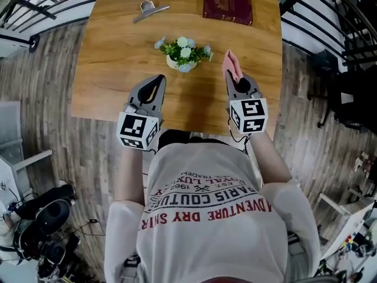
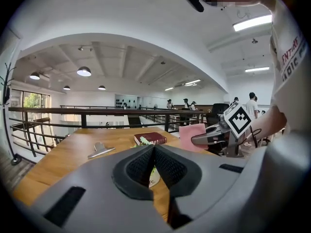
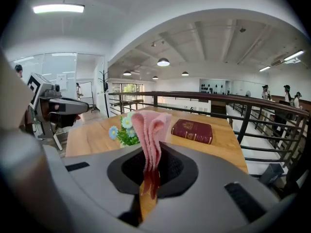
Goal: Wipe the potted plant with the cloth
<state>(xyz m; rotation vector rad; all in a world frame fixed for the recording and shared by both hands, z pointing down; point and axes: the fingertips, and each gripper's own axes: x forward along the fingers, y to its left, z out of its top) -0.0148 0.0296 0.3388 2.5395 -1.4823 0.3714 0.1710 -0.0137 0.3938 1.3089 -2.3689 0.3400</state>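
with right tool (image 1: pixel 231 75) clamped on the pink cloth (image 1: pixel 230 61) and left tool (image 1: pixel 159 79) shut, empty, bring the pink cloth to the potted plant (image 1: pixel 184 53) standing on the surface (image 1: pixel 112 69) just ahead between them; wipe lightly, without tipping it.

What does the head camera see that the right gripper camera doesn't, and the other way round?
Only the head view shows the metal clip and the person's printed T-shirt. Only the right gripper view shows the ceiling lamps. Both show the potted plant, the pink cloth, the red book and the wooden table.
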